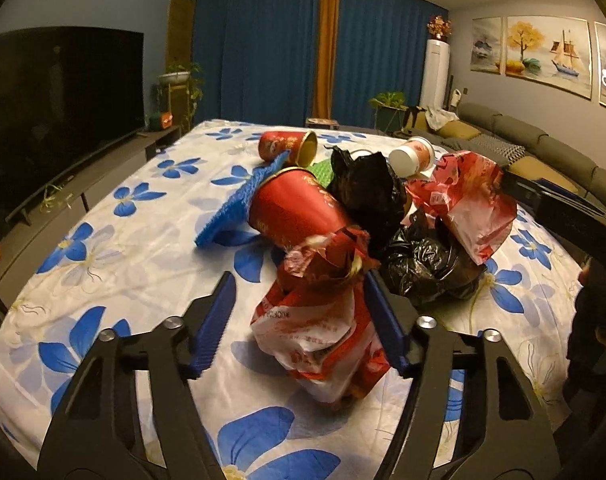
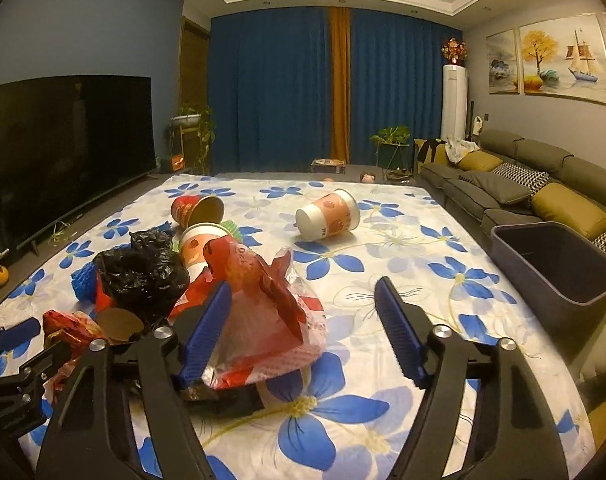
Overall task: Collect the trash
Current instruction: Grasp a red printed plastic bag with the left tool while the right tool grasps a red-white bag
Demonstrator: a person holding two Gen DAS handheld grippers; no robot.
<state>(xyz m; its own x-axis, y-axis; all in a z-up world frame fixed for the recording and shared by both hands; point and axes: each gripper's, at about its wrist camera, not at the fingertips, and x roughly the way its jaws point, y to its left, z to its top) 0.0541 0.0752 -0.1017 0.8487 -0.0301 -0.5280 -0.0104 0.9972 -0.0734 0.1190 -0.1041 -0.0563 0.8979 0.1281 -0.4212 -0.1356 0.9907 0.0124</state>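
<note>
Trash lies piled on a floral sheet (image 1: 103, 264). My left gripper (image 1: 299, 320) is open, its jaws on either side of a crumpled red-and-white plastic bag (image 1: 319, 328). Beyond lie a red paper cup (image 1: 295, 208), black bags (image 1: 419, 268), another red-and-white bag (image 1: 471, 204), a blue mesh pad (image 1: 239, 204), a second red cup (image 1: 287, 146) and a white-bottomed cup (image 1: 411, 158). My right gripper (image 2: 303, 328) is open; a red-and-white bag (image 2: 271, 320) lies against its left finger (image 2: 207, 332). The left gripper shows at the right view's lower left (image 2: 19, 368).
A grey bin (image 2: 559, 264) stands at the sheet's right edge by the sofa (image 2: 523, 184). A pink-and-white cup (image 2: 329, 214) lies on its side mid-sheet. A TV (image 2: 71, 152) stands at left.
</note>
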